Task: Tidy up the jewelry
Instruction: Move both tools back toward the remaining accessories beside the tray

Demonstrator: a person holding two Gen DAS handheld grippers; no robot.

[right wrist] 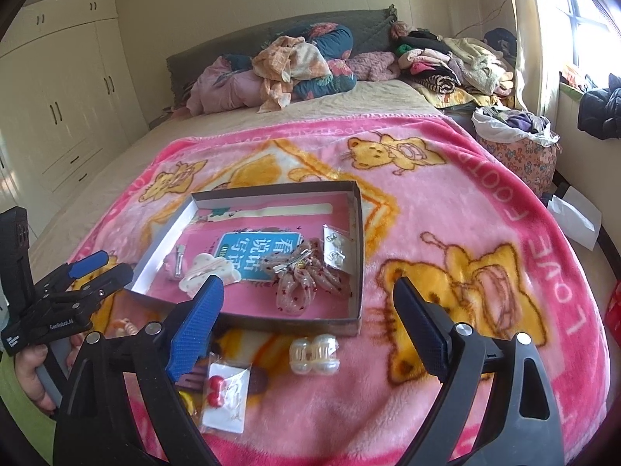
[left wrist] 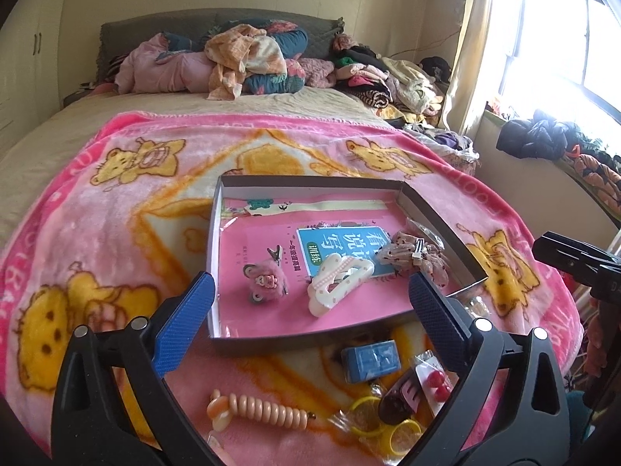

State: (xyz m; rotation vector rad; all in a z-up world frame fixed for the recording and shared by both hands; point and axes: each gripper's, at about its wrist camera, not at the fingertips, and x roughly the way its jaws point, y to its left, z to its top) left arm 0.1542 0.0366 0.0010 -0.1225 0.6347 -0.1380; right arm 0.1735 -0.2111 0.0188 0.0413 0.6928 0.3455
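Observation:
A shallow grey box [left wrist: 268,339] [right wrist: 355,233] lies on the pink blanket, holding a white claw clip [left wrist: 337,283] [right wrist: 211,270], a pink fuzzy clip [left wrist: 266,281], a dotted scrunchie bow [left wrist: 421,256] [right wrist: 306,279] and a small earring packet [right wrist: 335,248]. In front of the box lie a blue box [left wrist: 370,361], a peach spiral hair tie [left wrist: 264,407], yellow rings [left wrist: 388,423], a red earring card [right wrist: 227,396] [left wrist: 434,382] and a pearly bead clip [right wrist: 314,355]. My left gripper [left wrist: 310,310] is open above the box's near edge. My right gripper [right wrist: 310,322] is open above the bead clip.
Piled clothes and bedding [left wrist: 248,58] [right wrist: 302,62] lie at the bed's head. A floral bag [right wrist: 516,147] stands right of the bed. Wardrobes [right wrist: 62,89] line the left wall. A window [left wrist: 562,39] is at the right.

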